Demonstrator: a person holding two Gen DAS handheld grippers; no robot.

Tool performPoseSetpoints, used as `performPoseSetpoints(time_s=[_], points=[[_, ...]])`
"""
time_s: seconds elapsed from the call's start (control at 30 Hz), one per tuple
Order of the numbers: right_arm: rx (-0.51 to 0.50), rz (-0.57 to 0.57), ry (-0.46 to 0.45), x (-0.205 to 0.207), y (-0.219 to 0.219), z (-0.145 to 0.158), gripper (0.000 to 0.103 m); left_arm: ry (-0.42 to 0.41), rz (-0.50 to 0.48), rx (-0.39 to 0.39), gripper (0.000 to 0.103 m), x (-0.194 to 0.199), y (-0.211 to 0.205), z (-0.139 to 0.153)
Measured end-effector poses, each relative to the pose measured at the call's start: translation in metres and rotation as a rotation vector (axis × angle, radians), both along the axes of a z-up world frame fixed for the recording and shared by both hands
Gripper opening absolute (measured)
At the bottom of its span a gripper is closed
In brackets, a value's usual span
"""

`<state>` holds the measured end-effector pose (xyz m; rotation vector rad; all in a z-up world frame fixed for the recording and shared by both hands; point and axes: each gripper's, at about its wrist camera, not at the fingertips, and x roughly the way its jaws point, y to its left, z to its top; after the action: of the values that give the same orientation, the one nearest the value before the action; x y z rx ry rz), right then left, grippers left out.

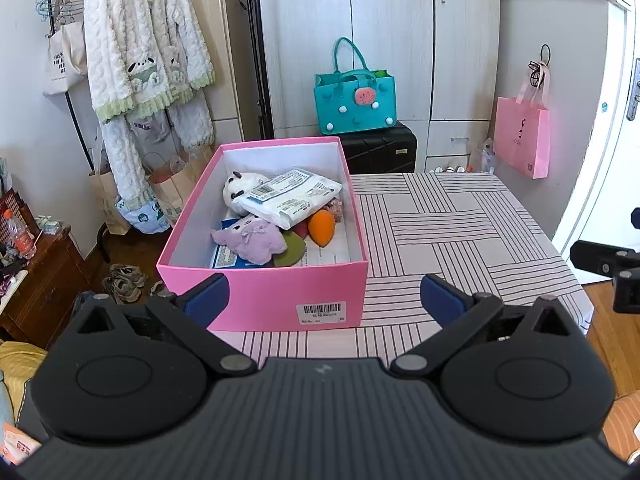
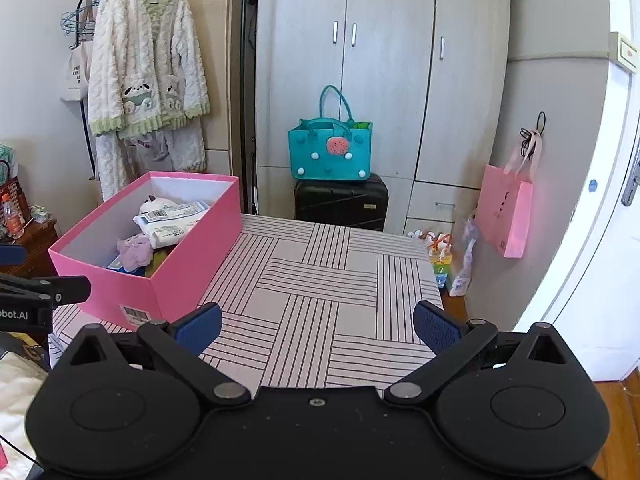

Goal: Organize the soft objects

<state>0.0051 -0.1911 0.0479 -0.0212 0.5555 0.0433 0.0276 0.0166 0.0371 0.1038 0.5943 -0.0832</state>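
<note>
With both my left gripper and right gripper held back, jaws spread wide and empty, the soft toys sit in the pink box on the striped worktop, so sorting seems done; barcode labels are unreadable.

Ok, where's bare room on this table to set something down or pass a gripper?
The striped tablecloth is bare from the pink box across to its right and far edges. The left gripper and right gripper are both open, holding nothing. Inside the box it is crowded: purple plush, white packet, orange sponge.
</note>
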Motion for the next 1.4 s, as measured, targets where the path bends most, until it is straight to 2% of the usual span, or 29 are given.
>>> performPoseSetpoints(time_s=[0.8,1.4], points=[[0.034,-0.016,0.018,0.0019,-0.0029,-0.0075,0.103,0.030,-0.004,-0.008,0.103,0.0078,-0.0051,-0.0076],[0.049,-0.026,0.006,-0.0042,-0.0006,-0.0071,0.103,-0.001,0.013,-0.019,0.103,0.0035,-0.0008,-0.0071]])
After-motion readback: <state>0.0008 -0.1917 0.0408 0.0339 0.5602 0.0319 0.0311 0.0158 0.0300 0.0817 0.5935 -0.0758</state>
